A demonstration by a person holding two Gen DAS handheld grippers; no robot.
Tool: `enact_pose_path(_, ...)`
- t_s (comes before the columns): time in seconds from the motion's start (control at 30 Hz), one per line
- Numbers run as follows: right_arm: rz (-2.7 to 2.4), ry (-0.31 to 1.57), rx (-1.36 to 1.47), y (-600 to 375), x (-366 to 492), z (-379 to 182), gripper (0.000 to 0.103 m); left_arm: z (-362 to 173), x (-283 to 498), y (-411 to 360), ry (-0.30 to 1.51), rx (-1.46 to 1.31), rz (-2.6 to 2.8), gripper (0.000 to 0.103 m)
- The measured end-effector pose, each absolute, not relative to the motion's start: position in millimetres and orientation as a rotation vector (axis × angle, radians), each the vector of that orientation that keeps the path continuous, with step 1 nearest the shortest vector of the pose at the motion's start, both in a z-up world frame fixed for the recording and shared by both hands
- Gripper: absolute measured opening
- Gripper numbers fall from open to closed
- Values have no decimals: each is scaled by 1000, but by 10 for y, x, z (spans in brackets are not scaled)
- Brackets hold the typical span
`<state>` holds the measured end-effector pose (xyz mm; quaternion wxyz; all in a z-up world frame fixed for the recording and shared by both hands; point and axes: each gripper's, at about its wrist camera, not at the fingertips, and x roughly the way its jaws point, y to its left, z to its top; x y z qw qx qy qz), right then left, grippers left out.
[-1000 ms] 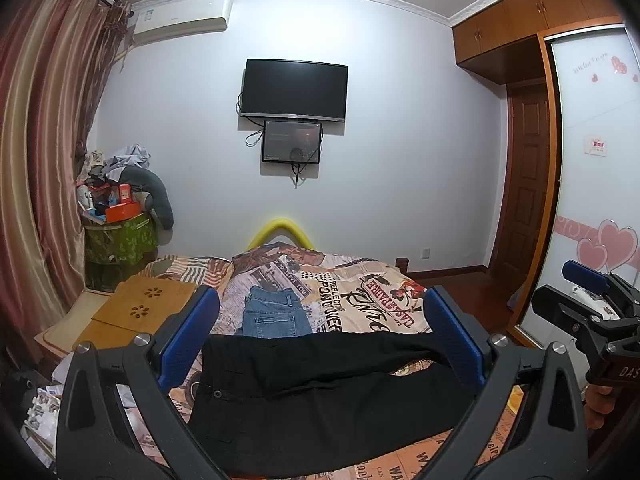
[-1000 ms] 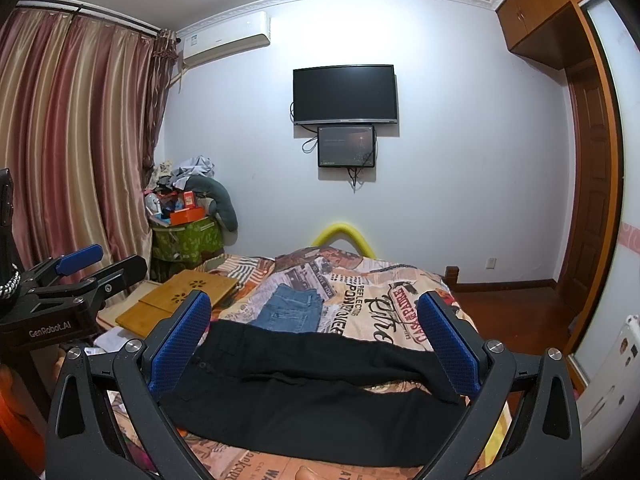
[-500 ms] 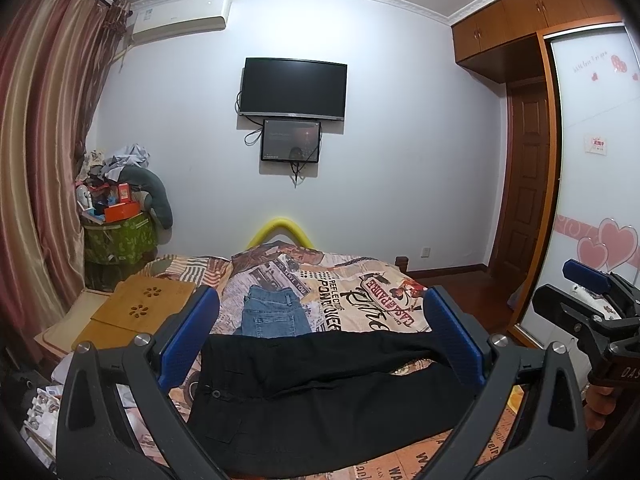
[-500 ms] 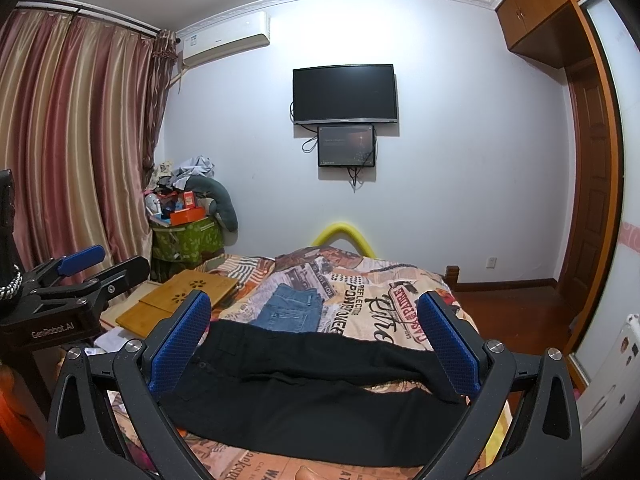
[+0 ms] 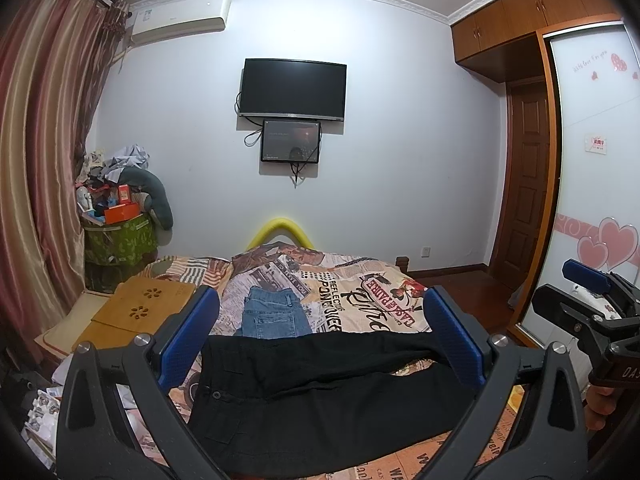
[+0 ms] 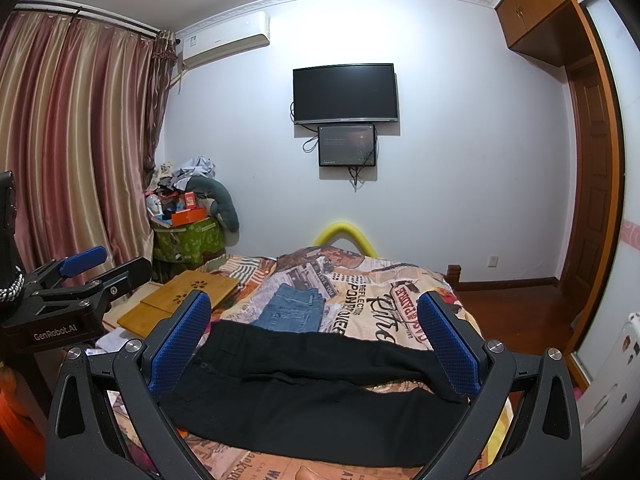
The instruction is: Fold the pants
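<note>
Black pants (image 5: 320, 392) lie spread flat across the near end of the bed, waistband to the left, legs running right; they also show in the right wrist view (image 6: 312, 392). My left gripper (image 5: 320, 336) is open and empty, held above and in front of the pants. My right gripper (image 6: 316, 340) is open and empty too, at a similar height. Each gripper shows at the edge of the other's view: the right gripper (image 5: 592, 312), the left gripper (image 6: 80, 280).
Folded blue jeans (image 5: 276, 316) lie on the patterned bedspread (image 5: 360, 292) just beyond the black pants. A wooden lap desk (image 5: 136, 308) sits at the bed's left. A cluttered green bin (image 5: 120, 236) stands by the curtains. A wardrobe (image 5: 592, 200) lines the right.
</note>
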<state>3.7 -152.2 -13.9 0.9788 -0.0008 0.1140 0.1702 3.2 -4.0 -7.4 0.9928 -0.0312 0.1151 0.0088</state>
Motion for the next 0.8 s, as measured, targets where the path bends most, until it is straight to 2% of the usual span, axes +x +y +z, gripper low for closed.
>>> enact_pose_path(0.8,339,256,-4,-1454,128,-222,103,-135,184,12,263,-67,19,103)
